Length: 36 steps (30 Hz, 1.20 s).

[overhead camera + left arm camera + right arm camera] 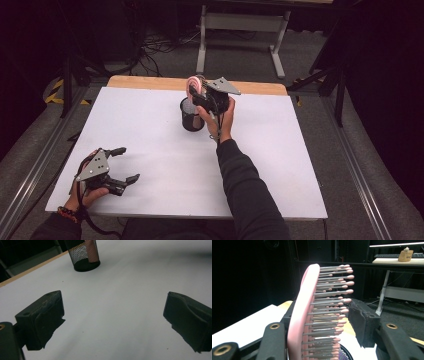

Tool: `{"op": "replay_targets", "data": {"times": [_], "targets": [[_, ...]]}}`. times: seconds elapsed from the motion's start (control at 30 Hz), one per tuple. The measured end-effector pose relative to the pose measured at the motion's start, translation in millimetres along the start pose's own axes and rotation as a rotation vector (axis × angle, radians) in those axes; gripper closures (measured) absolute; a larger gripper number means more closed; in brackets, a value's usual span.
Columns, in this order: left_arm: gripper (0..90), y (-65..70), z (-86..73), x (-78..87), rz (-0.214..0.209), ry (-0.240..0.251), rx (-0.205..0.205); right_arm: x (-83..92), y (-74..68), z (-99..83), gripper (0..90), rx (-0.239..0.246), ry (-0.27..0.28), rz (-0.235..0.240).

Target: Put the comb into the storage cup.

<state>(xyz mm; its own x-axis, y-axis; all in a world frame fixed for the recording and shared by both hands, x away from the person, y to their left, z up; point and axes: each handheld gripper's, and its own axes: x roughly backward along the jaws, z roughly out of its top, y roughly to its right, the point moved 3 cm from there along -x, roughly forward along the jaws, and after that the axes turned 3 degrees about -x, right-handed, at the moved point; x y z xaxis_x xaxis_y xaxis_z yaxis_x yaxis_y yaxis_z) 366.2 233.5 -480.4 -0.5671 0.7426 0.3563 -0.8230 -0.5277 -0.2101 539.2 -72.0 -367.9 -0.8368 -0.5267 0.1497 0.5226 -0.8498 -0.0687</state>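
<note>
A pink hairbrush stands upright in a black mesh cup near the far middle of the white board. My right gripper is at the brush head. In the right gripper view the brush sits between the jaws, with its back close to the left one. A small gap separates the bristle tips from the right pad, so the gripper is open. My left gripper rests at the front left of the board, open and holding nothing. Its view shows the cup far ahead.
A wooden strip edges the far side of the board. Beyond it on the floor are a grey metal frame and loose cables. Grey rails run along both sides of the table.
</note>
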Motion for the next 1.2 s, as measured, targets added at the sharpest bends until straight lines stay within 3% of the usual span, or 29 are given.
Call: {"op": "replay_targets", "data": {"times": [0.2, 0.67, 1.0, 1.2], "targets": [[4.1, -0.1, -0.2, 0.0, -0.001, -0.001, 0.002, 1.2, -0.4, 0.1, 41.5, 0.004, -0.005, -0.005], [4.2, -0.1, -0.8, 0.6, 0.004, -0.004, 0.005, 5.4, -11.6, -2.5, 37.3, 0.039, -0.039, 0.048], [4.2, 0.1, 0.3, 2.4, -0.002, 0.012, 0.010, 8.8, -24.4, -6.3, 35.4, 0.101, -0.067, 0.072], [4.1, -0.7, 0.8, 4.4, -0.005, 0.020, 0.011, 9.6, -24.9, -7.3, 33.6, 0.121, -0.082, 0.077]]}}
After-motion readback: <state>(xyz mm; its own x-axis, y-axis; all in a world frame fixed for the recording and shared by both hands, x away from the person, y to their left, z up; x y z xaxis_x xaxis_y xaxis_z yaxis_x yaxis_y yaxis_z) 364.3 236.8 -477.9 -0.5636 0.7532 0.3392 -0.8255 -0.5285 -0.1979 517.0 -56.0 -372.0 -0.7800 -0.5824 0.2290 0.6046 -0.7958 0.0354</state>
